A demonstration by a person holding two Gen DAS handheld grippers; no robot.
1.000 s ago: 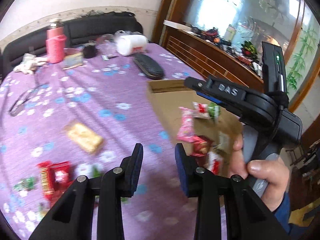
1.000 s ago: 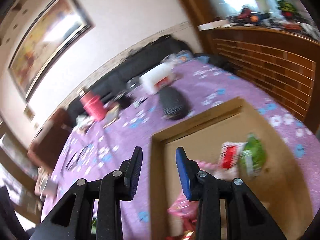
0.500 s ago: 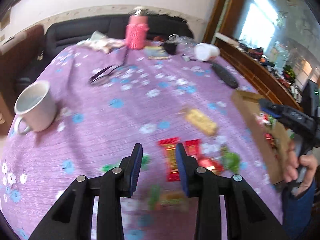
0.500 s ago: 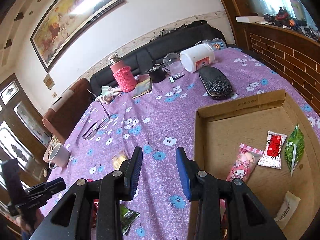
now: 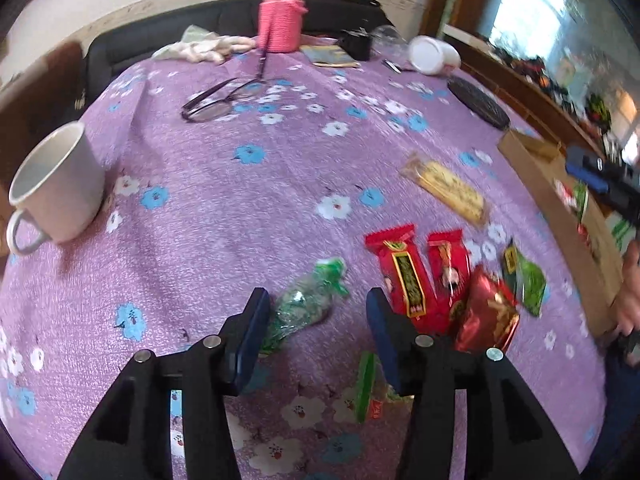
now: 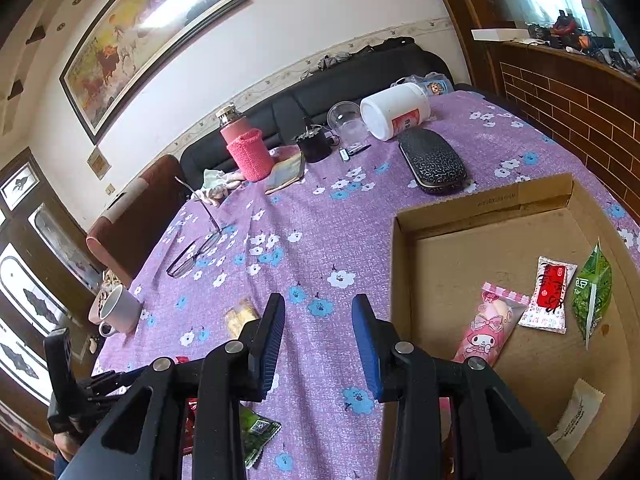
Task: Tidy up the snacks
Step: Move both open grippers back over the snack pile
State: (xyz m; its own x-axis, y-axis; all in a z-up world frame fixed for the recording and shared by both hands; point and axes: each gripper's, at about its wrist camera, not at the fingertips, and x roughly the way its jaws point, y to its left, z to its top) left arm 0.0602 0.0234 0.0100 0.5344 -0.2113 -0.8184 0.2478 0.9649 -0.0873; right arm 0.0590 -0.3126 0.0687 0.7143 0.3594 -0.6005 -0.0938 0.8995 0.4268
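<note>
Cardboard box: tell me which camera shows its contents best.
The right wrist view. It looks down into the cardboard box, so the pink snack, white-and-red packet and green packet lie in plain sight. The left wrist view catches only the box's side wall edge-on at the right.

Right gripper (image 6: 318, 330), jaws apart and holding nothing, hovers over a purple floral tablecloth (image 6: 320, 232). To its right, a cardboard box (image 6: 480, 208) holds a pink cartoon snack (image 6: 486, 330), a red-and-white packet (image 6: 548, 294) and a green packet (image 6: 594, 292). A green wrapper (image 6: 256, 432), possibly another snack, lies by the lower edge.
</note>
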